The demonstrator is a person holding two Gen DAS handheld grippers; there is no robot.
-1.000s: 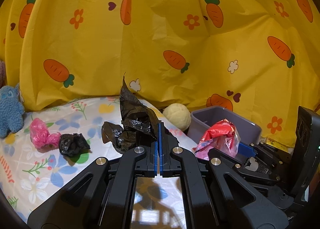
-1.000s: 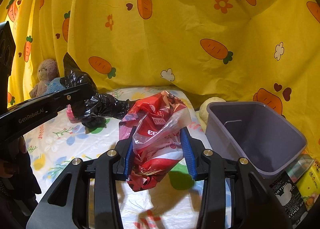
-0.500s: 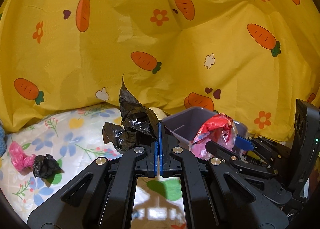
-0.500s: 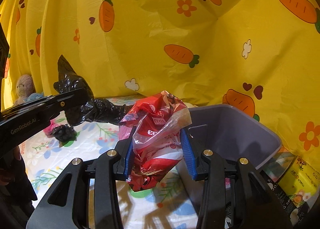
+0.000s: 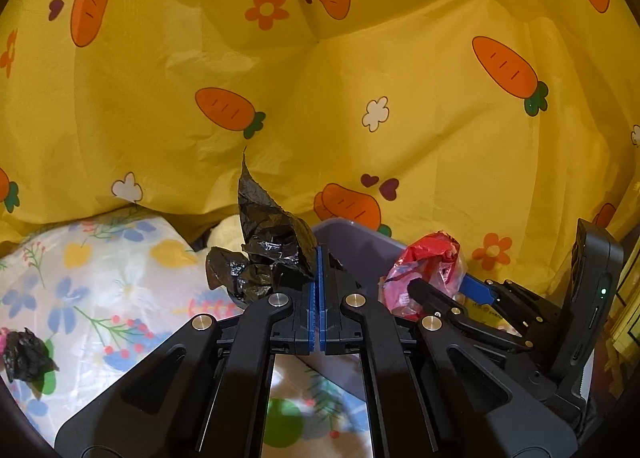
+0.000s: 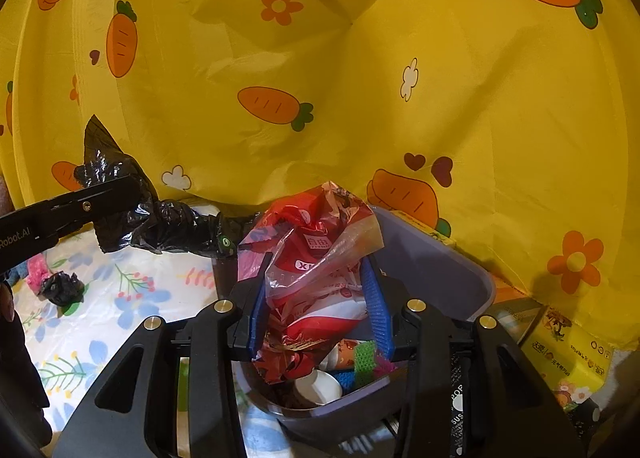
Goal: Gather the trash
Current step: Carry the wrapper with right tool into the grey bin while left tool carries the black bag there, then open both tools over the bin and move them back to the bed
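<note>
Right hand-held gripper [image 6: 316, 298] holds red wrapper [image 6: 316, 254] over bin [image 6: 460, 278]; left hand-held gripper [image 5: 319, 270] pinches black bag [image 5: 268, 254]. Next I'd release into it.

Home, likely bedroom or child's play corner. Yellow fabric backdrop [image 5: 400, 58] with orange carrots, flowers, hearts fills upper two thirds of both views, draped in soft folds. Below it, white floral-print sheet [image 5: 100, 278] over padded surface at lower left. Cream plush ball [image 5: 224, 232] tucked at fabric's foot, centre left of left view. Small grey plastic waste bin [image 6: 452, 278] at lower centre of right view, household litter inside. Yellow printed snack boxes [image 6: 568, 354] at lower right.
</note>
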